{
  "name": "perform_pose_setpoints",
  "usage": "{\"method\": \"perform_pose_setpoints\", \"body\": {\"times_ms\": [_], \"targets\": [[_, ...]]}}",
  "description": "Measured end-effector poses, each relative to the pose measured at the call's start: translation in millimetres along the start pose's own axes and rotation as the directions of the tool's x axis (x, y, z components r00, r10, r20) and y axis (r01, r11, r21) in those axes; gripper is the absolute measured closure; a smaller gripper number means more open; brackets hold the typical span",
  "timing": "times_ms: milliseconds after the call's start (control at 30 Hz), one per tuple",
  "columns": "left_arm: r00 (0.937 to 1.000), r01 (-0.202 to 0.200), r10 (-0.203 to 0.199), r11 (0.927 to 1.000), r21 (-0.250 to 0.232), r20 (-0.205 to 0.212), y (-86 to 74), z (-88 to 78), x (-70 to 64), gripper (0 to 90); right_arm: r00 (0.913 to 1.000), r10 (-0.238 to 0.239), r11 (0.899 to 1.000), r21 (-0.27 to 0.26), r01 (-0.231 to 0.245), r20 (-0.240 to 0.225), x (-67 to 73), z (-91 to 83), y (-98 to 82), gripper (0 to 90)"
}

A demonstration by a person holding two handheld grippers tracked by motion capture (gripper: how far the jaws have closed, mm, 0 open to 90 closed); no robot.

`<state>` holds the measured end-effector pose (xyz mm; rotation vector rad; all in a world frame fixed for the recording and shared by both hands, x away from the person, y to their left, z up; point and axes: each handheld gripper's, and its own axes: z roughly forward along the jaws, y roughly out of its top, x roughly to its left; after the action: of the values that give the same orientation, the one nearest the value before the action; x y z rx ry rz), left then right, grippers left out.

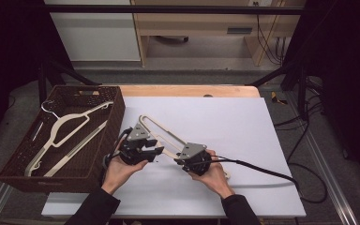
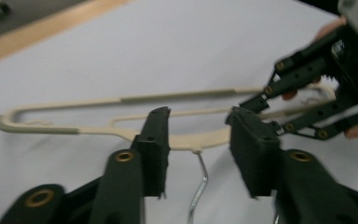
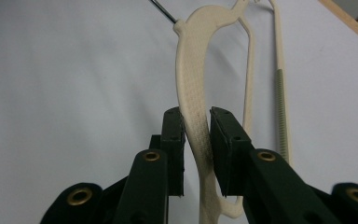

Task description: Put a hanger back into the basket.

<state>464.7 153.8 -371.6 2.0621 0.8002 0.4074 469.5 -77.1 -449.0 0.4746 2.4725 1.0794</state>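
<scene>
A cream plastic hanger with a thin metal hook point(image 1: 161, 136) lies on the white matte tabletop point(image 1: 243, 131) at the centre of the high view; its broad shoulder has a dimpled texture, its lower bar a ribbed grey-green sleeve. The right tool point(image 3: 196, 140) clamps that textured shoulder between its black pads (a thin gap may remain on one side). The left tool point(image 2: 198, 135) stands released, jaws partly open astride the hanger's neck, touching nothing. At the left of the frame a dark brown woven basket point(image 1: 115, 117) holds another cream hanger point(image 1: 65, 126).
</scene>
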Motion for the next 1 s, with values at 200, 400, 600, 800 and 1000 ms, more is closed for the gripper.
{"method": "perform_pose_setpoints", "body": {"times_ms": [200, 400, 600, 800, 1000], "targets": [[0.9988, 0.035, -0.04, 0.9903, -0.134, -0.029, 2.5, -29.0, 14.2, 34.5, 0.9999, 0.009, 1.0, -0.023, -0.009, 0.008, -3.7, -12.5, 4.6, 79.8], [0.9986, 0.035, -0.041, 0.9846, -0.171, -0.032, -5.2, -41.6, 23.8, 25.9, 0.9996, 0.016, 1.0, -0.024, -0.016, 0.025, -8.8, -23.8, 7.1, 81.7], [0.9999, 0.01, -0.012, 0.9846, -0.175, -0.008, -9.0, -44.5, 21.5, 19.7, 0.9967, 0.022, 1.0, -0.012, -0.021, 0.078, -14.2, -34.7, 8.1, 83.5], [0.9998, -0.018, 0.019, 0.9874, -0.157, 0.002, -13.8, -45.7, 16.7, 17.0, 0.9901, 0.083, 0.996, -0.033, -0.08, 0.113, -25.5, -48.8, 4.0, 86.5], [0.999, -0.044, 0.044, 0.99, -0.134, 0.002, -25.0, -46.6, 13.0, 12.8, 0.9912, 0.113, 0.993, -0.039, -0.11, 0.069, -29.2, -56.2, 4.3, 87.4]]}}
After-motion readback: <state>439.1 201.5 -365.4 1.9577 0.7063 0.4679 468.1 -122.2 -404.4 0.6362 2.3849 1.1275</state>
